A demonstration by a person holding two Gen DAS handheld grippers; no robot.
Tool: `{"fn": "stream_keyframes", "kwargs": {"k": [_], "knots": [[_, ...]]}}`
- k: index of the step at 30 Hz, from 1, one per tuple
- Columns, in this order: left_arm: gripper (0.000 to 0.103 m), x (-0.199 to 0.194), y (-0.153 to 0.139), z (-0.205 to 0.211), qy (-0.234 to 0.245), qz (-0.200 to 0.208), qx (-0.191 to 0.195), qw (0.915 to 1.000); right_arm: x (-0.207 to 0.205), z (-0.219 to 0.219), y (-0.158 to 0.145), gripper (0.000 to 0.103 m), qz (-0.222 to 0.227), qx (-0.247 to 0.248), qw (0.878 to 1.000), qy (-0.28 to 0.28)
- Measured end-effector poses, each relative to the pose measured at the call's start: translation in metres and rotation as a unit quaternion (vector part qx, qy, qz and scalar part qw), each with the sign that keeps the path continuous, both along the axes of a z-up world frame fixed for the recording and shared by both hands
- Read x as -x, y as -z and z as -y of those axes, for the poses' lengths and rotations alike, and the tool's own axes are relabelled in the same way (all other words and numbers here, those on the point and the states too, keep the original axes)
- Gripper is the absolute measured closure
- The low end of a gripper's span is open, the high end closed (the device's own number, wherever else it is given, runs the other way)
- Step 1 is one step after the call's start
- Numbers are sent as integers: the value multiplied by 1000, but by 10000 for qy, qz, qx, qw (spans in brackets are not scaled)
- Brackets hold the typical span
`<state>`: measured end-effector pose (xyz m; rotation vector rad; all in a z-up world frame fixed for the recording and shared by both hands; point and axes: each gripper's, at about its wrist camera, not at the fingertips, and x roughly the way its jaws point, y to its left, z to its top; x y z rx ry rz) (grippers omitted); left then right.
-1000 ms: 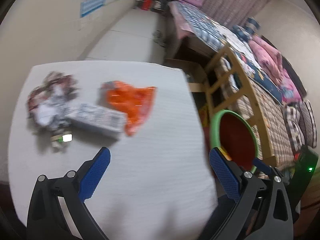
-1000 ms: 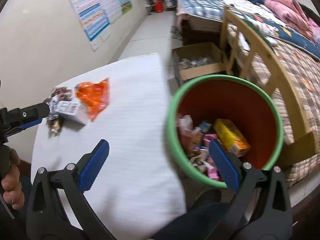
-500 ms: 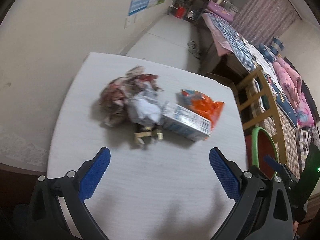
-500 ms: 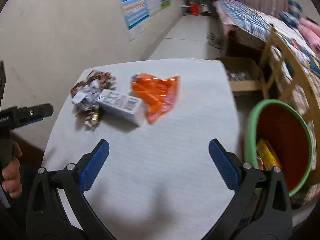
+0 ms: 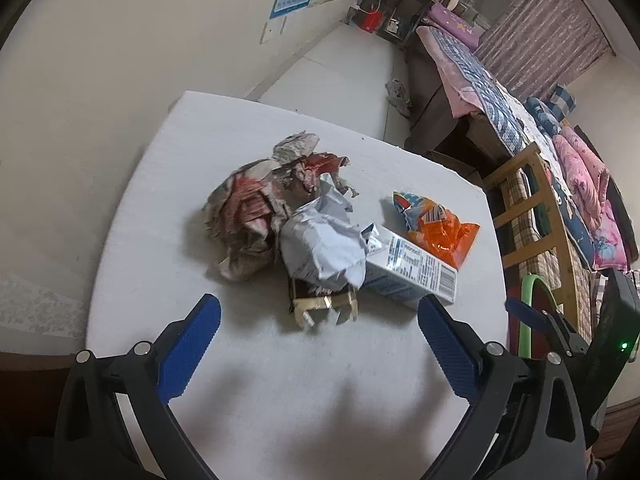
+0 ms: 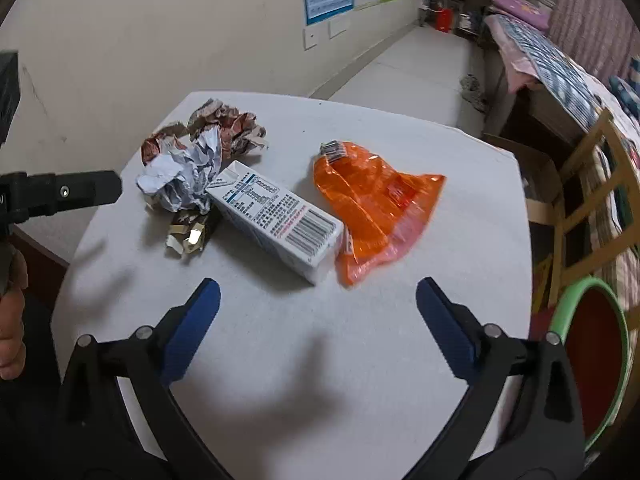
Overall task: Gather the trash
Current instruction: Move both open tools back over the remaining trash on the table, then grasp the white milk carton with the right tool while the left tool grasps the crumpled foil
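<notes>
Trash lies on the white table [image 5: 280, 392]: a crumpled red-brown wrapper [image 5: 256, 208], a crumpled white paper [image 5: 324, 248], a gold foil wrapper [image 5: 324, 308], a white milk carton [image 5: 408, 272] and an orange plastic bag [image 5: 440, 232]. My left gripper [image 5: 320, 344] is open and empty, just short of the gold foil. My right gripper [image 6: 318, 320] is open and empty, just short of the carton [image 6: 276, 216] and the orange bag [image 6: 368, 204]. The red bin with a green rim [image 6: 592, 352] stands on the floor to the right.
A wooden chair [image 6: 592, 184] and a cardboard box [image 6: 536, 176] stand right of the table. A bed [image 5: 520, 120] runs along the right. The wall [image 5: 100, 80] is close behind the table. The left gripper's arm [image 6: 60, 192] shows at the right wrist view's left edge.
Both grippers have swung left, away from the bin, and now face the trash pile from close up. Both stay open and empty.
</notes>
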<state>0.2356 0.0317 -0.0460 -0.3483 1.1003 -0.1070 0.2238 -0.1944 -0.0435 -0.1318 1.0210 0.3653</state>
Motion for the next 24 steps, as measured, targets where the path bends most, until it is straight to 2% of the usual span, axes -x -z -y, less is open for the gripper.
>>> {"fn": "stream_keyframes", "kwargs": {"k": [7, 10, 13, 15, 16, 18, 19, 21, 23, 24], "knots": [[11, -27, 15, 18, 73, -129, -82, 9999, -26, -8, 17, 14, -82, 92, 9997, -233], [12, -36, 21, 23, 86, -191, -166, 9996, -34, -12, 24, 21, -211, 65, 9992, -335], [15, -41, 28, 26, 82, -284, -214, 9993, -36, -18, 30, 24, -298, 77, 9983, -503], [19, -43, 32, 27, 75, -324, -269, 9991, -35, -24, 34, 30, -344, 107, 9975, -610], [23, -44, 33, 27, 79, -347, -284, 9990, -35, -26, 35, 39, -372, 111, 9972, -646], [35, -44, 36, 27, 87, -385, -292, 9988, -33, -30, 38, 46, -398, 195, 9968, -672], [41, -44, 37, 27, 91, -414, -283, 9987, -30, -31, 37, 53, -365, 238, 9968, -667], [46, -42, 38, 25, 94, -416, -282, 9987, -27, -30, 36, 57, -400, 261, 9968, -636], [57, -40, 39, 23, 97, -409, -280, 9987, -25, -29, 35, 60, -462, 249, 9964, -664], [59, -38, 39, 21, 76, -416, -269, 9987, -22, -29, 34, 62, -494, 269, 9960, -699]]}}
